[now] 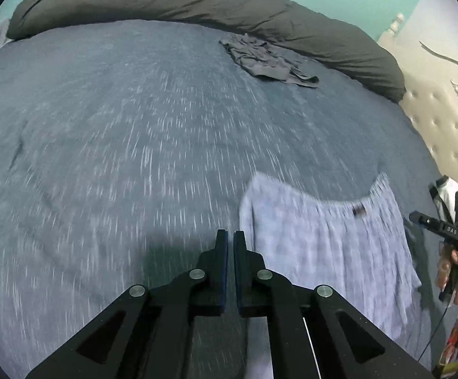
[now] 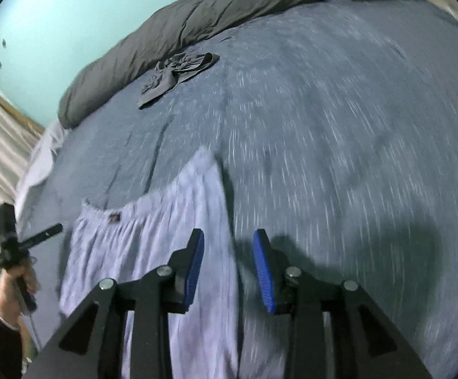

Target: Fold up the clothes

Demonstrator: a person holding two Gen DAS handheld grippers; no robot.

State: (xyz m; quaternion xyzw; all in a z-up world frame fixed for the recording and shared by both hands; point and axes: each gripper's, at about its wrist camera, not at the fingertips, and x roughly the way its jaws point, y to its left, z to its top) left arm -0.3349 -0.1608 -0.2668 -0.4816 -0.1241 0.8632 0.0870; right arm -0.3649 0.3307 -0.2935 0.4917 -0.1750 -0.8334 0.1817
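Observation:
A light lavender garment [image 1: 330, 246] with a gathered waistband lies flat on the blue bed cover [image 1: 134, 145], waistband away from me. It also shows in the right wrist view [image 2: 153, 252]. My left gripper [image 1: 230, 237] is shut and empty, above the cover just left of the garment. My right gripper [image 2: 228, 237] is open and empty, hovering over the garment's right edge. A crumpled dark grey garment [image 1: 266, 60] lies far back on the bed, also seen in the right wrist view [image 2: 175, 72]. Both views are motion-blurred.
A rolled dark grey duvet [image 1: 197, 3] runs along the bed's far side. A cream tufted headboard [image 1: 443, 120] stands at the right in the left wrist view. The wall behind is teal. The other handheld gripper appears at each view's edge [image 1: 443, 233] [image 2: 11, 246].

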